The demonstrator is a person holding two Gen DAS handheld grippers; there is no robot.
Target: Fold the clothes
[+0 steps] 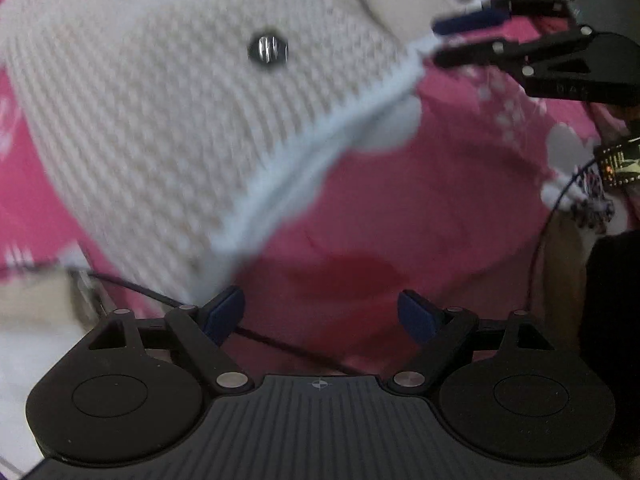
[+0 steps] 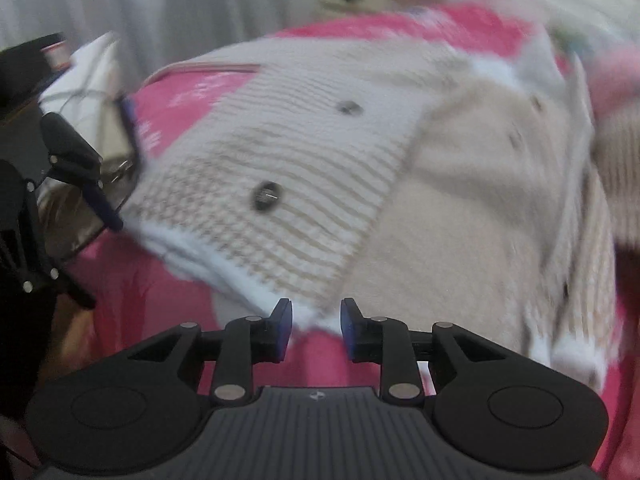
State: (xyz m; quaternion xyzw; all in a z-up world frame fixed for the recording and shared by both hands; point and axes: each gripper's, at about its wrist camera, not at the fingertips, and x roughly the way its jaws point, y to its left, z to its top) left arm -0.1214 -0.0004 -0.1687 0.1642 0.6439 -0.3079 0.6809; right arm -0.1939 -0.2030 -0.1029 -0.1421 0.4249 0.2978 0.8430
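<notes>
Here, a cream knitted cardigan with dark buttons is lying partly spread on a pink bedspread, its white hem edge running just ahead of both jaws. The left gripper is standing wide with nothing between its jaws; the right gripper is standing narrower, the hem corner reaching between its jaws, unpinched. Judging by this, a hem-to-collar fold is being set up or released; blur is hiding which.
</notes>
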